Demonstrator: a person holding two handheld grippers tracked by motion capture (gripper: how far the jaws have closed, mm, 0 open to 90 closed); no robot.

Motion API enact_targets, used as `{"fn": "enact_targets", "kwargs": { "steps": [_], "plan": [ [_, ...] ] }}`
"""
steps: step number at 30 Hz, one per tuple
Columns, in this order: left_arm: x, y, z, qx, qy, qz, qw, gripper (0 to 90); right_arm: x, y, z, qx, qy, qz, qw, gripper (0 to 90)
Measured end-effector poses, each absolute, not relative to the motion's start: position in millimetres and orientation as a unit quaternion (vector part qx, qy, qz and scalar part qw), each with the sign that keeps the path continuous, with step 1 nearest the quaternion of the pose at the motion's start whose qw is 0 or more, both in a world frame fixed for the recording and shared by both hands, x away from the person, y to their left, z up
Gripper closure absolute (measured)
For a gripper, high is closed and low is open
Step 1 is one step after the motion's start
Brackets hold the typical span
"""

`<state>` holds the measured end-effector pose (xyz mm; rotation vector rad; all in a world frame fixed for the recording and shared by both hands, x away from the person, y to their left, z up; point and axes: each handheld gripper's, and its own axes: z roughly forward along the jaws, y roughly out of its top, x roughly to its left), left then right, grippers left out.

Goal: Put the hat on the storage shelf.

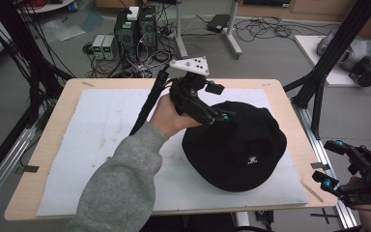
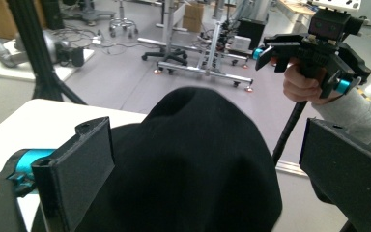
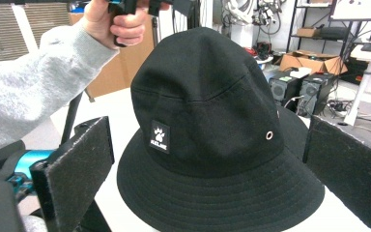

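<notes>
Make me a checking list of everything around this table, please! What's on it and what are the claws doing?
Surface: wooden table covered by a white mat with faint smudges.
Job's things: one black bucket hat on the mat, brim down, white paw patch on its side.
Clutter: nothing seen.
Grippers: left claw open, at the hat's crown; touching or not, cannot tell. Right claw open, beyond the table's right edge, pointing at the hat.
Cables: black cable trailing from the left gripper; tangled floor cables behind the table.
Surroundings: computer towers on the floor, black frame struts.
</notes>
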<state>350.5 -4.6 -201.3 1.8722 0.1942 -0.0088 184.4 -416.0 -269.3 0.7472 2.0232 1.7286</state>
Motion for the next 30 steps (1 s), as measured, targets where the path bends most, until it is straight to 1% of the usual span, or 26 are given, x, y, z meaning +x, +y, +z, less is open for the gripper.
{"fn": "enact_targets", "kwargs": {
  "steps": [1, 2, 10, 17, 30],
  "plan": [
    [348, 5, -202, 0.8, 0.088, -0.001, 0.593, 5.6, 184, -416, -269, 0.266, 0.718, 0.616, 0.188, 3.1],
    [348, 5, -202, 0.8, 0.088, -0.001, 0.593, 5.7, 184, -416, -269, 0.266, 0.718, 0.616, 0.188, 3.1],
    [330, 45, -202, 0.79, 0.103, 0.023, 0.604, 5.7, 189, -419, -268, 0.265, 0.713, 0.621, 0.188, 3.1],
    [318, 75, -206, 0.785, 0.123, 0.036, 0.606, 5.7, 200, -422, -269, 0.267, 0.706, 0.631, 0.182, 3.1],
    [295, 118, -221, 0.769, 0.141, 0.056, 0.621, 5.7, 215, -411, -271, 0.254, 0.711, 0.633, 0.173, 3.1]
  ]
}}
